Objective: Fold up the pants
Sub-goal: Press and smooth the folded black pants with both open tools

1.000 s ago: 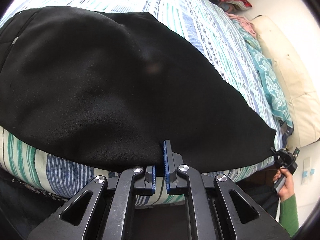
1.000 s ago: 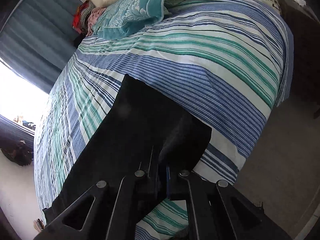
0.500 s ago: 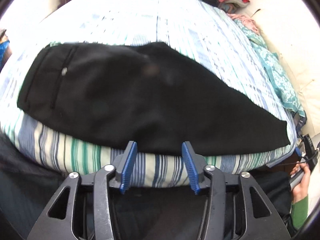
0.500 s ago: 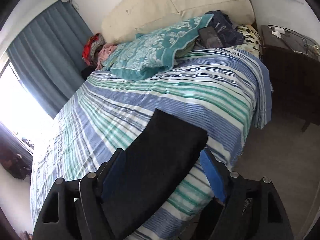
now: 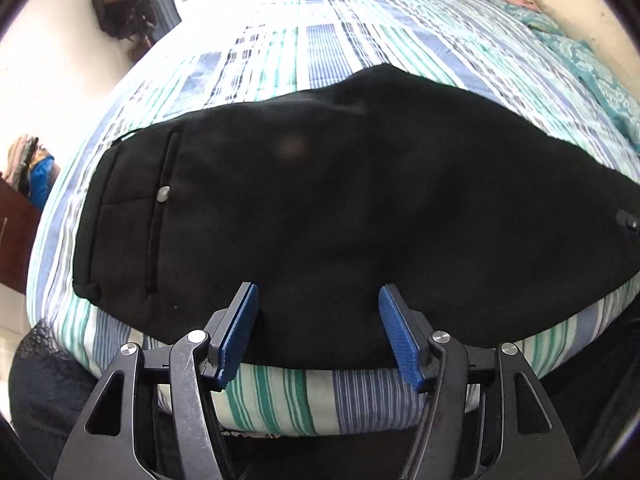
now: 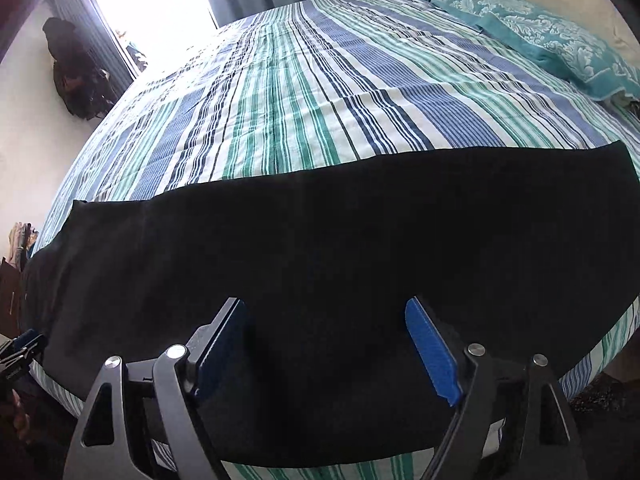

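1. Centrally, black pants (image 5: 340, 208) lay flat along the near edge of a striped bed (image 5: 320, 52), with the waistband and a silver button (image 5: 163, 194) at the left.
2. Left gripper (image 5: 318, 336) hovered at the pants' near edge, its blue pads (image 5: 236, 336) spread wide, holding nothing.
3. Right gripper (image 6: 326, 350) was likewise spread wide and empty above the pants (image 6: 340, 248).
4. Teal pillow (image 6: 560, 44) lay at the far right.

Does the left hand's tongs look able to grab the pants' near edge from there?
Probably yes. The left tongs are open, with the pants lying flat on the bed right before them and nothing between.
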`<action>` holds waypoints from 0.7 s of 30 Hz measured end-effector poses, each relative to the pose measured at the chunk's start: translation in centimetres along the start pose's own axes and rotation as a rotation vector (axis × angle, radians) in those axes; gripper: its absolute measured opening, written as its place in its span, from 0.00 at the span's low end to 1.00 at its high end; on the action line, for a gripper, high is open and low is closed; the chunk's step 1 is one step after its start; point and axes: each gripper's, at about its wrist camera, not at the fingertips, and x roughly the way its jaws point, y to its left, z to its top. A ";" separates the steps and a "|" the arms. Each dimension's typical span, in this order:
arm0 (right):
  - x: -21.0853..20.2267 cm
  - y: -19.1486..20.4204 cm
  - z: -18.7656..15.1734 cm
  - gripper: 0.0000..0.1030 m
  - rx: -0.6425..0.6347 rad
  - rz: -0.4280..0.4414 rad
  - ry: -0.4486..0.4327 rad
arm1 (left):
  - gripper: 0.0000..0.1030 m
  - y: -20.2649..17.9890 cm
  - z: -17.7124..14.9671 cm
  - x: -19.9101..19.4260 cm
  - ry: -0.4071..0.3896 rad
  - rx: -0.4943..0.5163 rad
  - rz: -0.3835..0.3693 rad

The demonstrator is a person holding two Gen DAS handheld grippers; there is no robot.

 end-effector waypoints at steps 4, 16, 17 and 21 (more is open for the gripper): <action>0.8 0.9 -0.4 0.95 -0.067 -0.025 0.012 | 0.86 -0.7 1.7 -2.7 -0.121 -0.024 -0.121; 0.9 1.7 -0.8 1.00 -0.105 -0.043 -0.014 | 0.87 -0.6 10.9 9.5 0.003 -0.142 -0.024; 0.9 1.7 -0.9 1.00 -0.109 -0.042 -0.017 | 0.87 0.2 10.3 9.7 -0.019 -0.174 -0.058; 1.0 1.8 -0.9 1.00 -0.122 -0.040 -0.023 | 0.87 -0.5 9.5 7.9 -0.022 -0.114 -0.063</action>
